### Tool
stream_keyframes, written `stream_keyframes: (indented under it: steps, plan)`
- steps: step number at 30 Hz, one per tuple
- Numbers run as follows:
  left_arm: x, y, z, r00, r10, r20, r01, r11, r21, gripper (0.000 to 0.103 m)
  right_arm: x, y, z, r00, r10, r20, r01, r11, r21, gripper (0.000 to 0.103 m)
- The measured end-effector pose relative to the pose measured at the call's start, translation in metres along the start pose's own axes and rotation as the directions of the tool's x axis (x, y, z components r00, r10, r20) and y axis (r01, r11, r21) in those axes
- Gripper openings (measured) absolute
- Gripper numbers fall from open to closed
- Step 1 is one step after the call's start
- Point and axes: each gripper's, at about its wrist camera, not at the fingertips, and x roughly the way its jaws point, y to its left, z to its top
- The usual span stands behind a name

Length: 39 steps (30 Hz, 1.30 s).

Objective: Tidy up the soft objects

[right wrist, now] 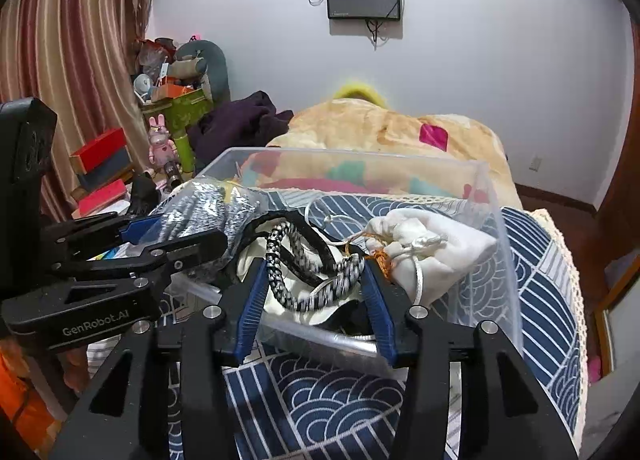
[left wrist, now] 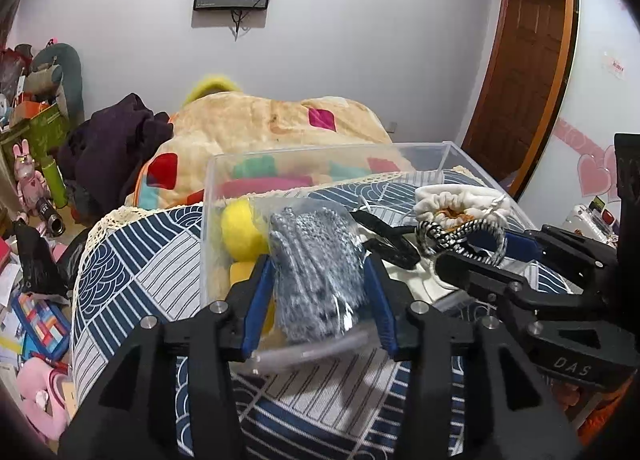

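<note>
A clear plastic bin (left wrist: pixel 240 164) (right wrist: pixel 492 196) stands on a blue patterned cloth. My left gripper (left wrist: pixel 318 260) is shut on a bagged grey knit item (left wrist: pixel 316 260) (right wrist: pixel 192 212) over the bin's near left side. My right gripper (right wrist: pixel 314 274) (left wrist: pixel 460 248) is shut on a black-and-white braided cord (right wrist: pixel 308 284) (left wrist: pixel 448 234) over the bin's right side. Inside the bin lie a yellow soft ball (left wrist: pixel 240 232), a white drawstring pouch (right wrist: pixel 424 244) (left wrist: pixel 464 200) and a black strap (right wrist: pixel 308 236).
The bin sits on a bed with a blue wave-pattern cover (right wrist: pixel 320 400) and a beige patchwork blanket (left wrist: pixel 280 124) behind. Dark clothes (left wrist: pixel 116 140) lie at the back left. Toys and boxes (left wrist: pixel 36 300) clutter the floor left. A wooden door (left wrist: pixel 520 60) is at right.
</note>
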Motion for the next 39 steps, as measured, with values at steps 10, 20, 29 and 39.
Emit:
stream_keyframes:
  steps: [10, 20, 29, 39]
  plan:
    - [-0.065, -0.009, 0.003, 0.994, -0.037, 0.106, 0.037, 0.999, 0.000, 0.058, -0.051, 0.001, 0.006, 0.995, -0.005, 0.102, 0.005, 1.000, 0.003, 0.051]
    - [-0.137, -0.036, -0.001, 0.962, -0.027, 0.271, 0.013, 0.998, 0.057, 0.083, -0.121, 0.007, 0.003, 0.961, -0.014, 0.276, 0.014, 1.000, 0.002, 0.079]
    - [-0.155, -0.044, -0.024, 0.952, -0.007, 0.307, -0.013, 0.998, 0.065, 0.096, -0.121, 0.005, -0.017, 0.965, -0.031, 0.262, 0.025, 0.999, 0.023, 0.086]
    - [-0.112, -0.021, -0.063, 0.990, 0.002, 0.143, -0.003, 1.000, 0.006, 0.096, -0.019, 0.018, -0.073, 0.990, 0.095, -0.108, -0.094, 0.996, 0.011, 0.059]
